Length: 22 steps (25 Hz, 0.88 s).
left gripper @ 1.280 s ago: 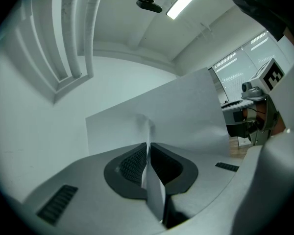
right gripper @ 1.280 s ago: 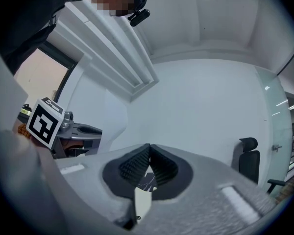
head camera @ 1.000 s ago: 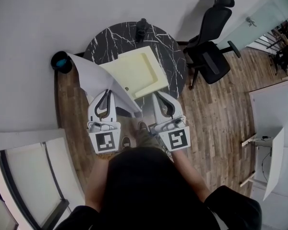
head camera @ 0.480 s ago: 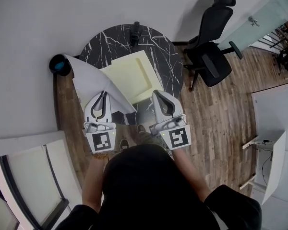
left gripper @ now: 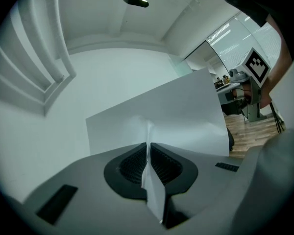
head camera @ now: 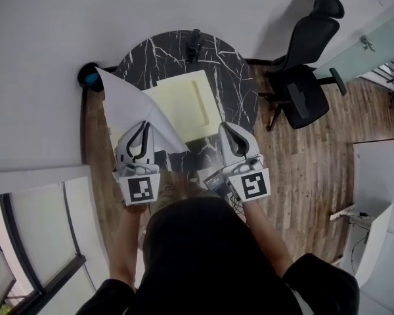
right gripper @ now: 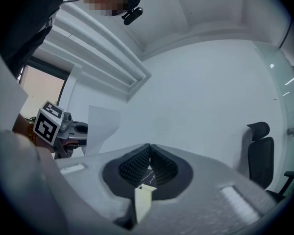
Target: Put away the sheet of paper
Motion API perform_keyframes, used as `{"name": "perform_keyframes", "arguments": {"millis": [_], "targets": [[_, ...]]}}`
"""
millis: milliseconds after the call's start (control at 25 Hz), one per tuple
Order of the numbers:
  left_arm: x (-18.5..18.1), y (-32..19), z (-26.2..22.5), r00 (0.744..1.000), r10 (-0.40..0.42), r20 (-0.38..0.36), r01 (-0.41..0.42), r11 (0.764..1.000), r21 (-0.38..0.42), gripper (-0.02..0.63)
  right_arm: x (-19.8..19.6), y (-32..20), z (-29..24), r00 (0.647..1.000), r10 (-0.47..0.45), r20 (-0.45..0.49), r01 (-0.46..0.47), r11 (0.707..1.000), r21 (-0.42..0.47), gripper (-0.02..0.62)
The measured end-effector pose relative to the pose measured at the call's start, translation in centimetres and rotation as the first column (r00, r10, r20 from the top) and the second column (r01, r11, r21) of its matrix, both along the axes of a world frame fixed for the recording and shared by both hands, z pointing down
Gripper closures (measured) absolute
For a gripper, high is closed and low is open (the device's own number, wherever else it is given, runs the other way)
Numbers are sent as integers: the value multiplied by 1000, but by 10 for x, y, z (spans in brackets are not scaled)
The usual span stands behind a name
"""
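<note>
Both grippers point level at the table [head camera: 233,71].
The left gripper [head camera: 144,127] pinches the sheet of paper [head camera: 127,104], and the right gripper [head camera: 227,128] pinches the yellow folder [head camera: 184,102]. The right one has slid rightward.

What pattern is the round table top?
Table: black with white marble veins; clearest in head view.

Both forearms reach forward, side by side. The left claw [head camera: 144,128] pinches the paper [head camera: 128,104]. The right claw [head camera: 230,130] is closed on a pale strip [right gripper: 142,202].
</note>
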<state>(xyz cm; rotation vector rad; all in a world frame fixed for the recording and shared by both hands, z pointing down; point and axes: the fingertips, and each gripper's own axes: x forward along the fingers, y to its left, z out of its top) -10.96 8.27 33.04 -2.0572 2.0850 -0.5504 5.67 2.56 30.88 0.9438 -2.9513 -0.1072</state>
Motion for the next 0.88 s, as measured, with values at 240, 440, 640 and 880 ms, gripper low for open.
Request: {"name": "perform_keyframes", "arguments": {"millis": [240,440,640,880], "targets": [[-3,-11,4,999,5,37,-4,1000,-14,568,3,-24,17,999,-21,-48,21,1000,-8,595],[-19,-28,21,1000,16,-4,-16,1000,-17,568,-8,-39,21,996,-16,-89,16,1000,-4,595],[-33,-42,43,997,28,-69,-32,998,-53,568,-20,-56,11,993,50,-105,-50,999,-1,595],[-47,-60,64,987,62,-148,-74,994,-79,568,-38,-71,3,986,112,-121,-109,994,30,595]]}}
